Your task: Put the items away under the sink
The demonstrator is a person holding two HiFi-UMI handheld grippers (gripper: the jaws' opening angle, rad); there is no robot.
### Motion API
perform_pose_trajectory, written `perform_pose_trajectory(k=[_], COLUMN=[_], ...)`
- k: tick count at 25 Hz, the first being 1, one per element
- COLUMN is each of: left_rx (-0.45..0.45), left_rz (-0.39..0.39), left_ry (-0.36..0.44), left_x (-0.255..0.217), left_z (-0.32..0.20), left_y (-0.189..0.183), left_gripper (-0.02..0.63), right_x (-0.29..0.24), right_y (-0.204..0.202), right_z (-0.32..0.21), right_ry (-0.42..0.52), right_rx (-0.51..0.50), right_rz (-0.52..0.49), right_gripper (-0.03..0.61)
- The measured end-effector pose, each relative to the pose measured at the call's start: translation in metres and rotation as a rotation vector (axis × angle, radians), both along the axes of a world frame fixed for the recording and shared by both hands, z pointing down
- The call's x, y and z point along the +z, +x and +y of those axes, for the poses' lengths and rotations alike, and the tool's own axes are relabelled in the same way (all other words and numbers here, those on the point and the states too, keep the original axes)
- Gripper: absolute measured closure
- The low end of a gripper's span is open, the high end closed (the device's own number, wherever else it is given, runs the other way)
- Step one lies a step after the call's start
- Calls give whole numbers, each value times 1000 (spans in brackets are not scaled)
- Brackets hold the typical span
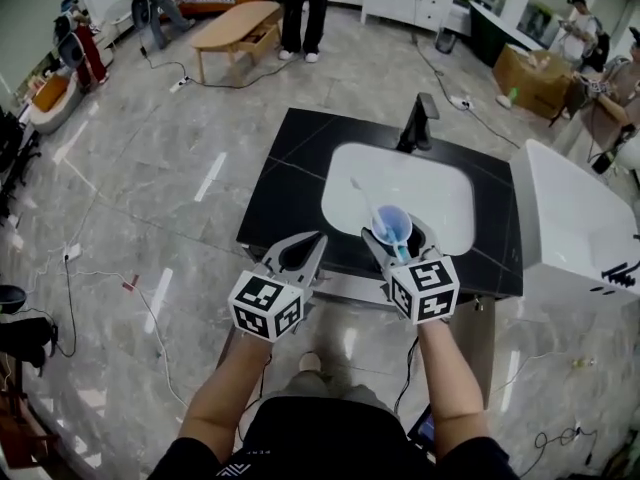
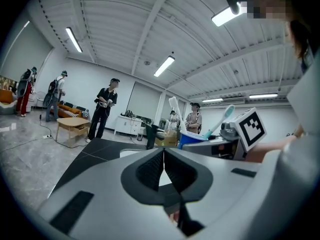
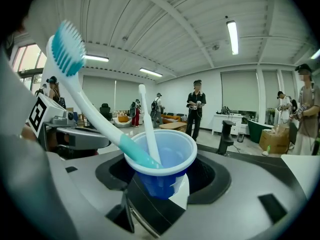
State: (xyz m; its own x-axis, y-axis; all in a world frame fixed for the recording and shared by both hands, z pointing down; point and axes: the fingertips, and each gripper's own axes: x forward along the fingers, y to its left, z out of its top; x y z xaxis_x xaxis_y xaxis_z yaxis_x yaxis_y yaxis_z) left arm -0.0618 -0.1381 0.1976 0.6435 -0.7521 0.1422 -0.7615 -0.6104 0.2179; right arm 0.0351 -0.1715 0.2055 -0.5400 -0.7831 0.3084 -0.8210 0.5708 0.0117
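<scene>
The right gripper point(image 1: 395, 243) is clamped on a blue plastic cup point(image 1: 391, 224), which stands upright between its jaws over the front edge of the black countertop point(image 1: 290, 188), where the white basin point(image 1: 440, 198) comes nearest the person. The space under the sink lies below and back from the cup, toward the person's legs, so the coming move looks like a lowering and drawing-in, not a reach forward. The cup must stay level for that. Its load is top-heavy, as both toothbrushes stick out well above the rim and lean toward the left gripper point(image 1: 305, 253).

The left gripper is just beside the right one at the same front edge. Its jaws are pressed together on nothing, so it is the free hand for any door below.

Only the right gripper view shows that there are two brushes, a teal-and-white toothbrush point(image 3: 85, 104) and a plain white toothbrush point(image 3: 146, 119), and that the jaws bite low on the cup's wall. Only the head view places the cup against the counter and the faucet point(image 1: 420, 123) at the far edge. No view shows the cabinet's opening.
</scene>
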Motion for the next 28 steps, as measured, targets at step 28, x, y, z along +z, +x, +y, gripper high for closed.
perform_pose_trajectory(k=[28], left_rx=[212], left_rz=[-56], left_ry=[-64], left_x=[69], left_z=[83], left_y=[182], left_gripper=[604], right_x=[83], right_y=[147], right_z=[124], right_ry=[-114], right_rx=[46], right_rz=[-49], right_gripper=[262])
